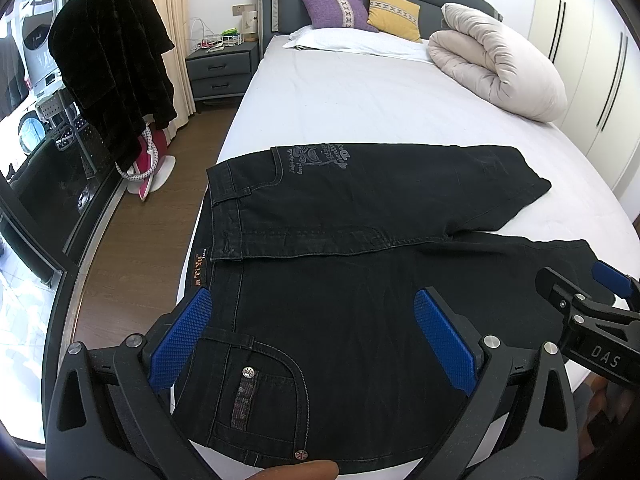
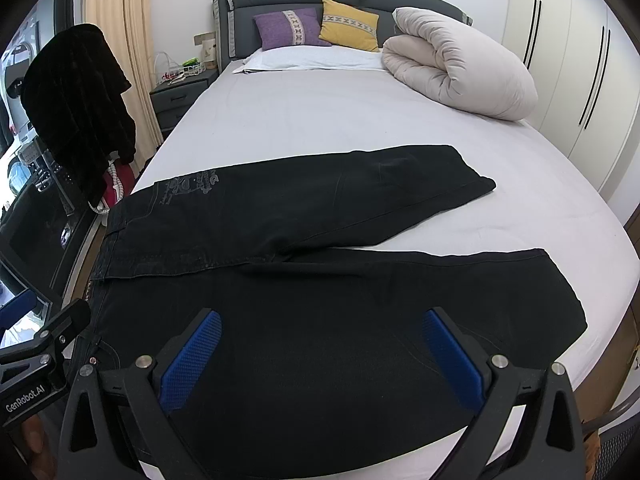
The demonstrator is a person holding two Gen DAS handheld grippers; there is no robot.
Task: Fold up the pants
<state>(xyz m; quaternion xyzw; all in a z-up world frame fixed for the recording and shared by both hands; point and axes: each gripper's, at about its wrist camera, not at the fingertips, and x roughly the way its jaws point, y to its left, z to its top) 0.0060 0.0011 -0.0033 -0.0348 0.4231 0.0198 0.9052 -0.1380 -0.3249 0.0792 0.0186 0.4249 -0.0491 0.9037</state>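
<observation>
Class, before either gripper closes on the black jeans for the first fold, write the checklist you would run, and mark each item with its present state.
1. Black denim jeans lie flat on the white bed sheet: ok.
2. Legs aligned: not ok; the far leg splays from the near leg.
3. Left gripper open, over the waistband and back pocket: ok.
4. Right gripper open, over the near leg: ok.
5. Rolled beige duvet apart from the jeans: ok.
6. Near edge of jeans fully on the bed: cannot tell.

Black pants (image 1: 360, 280) flat on bed
</observation>
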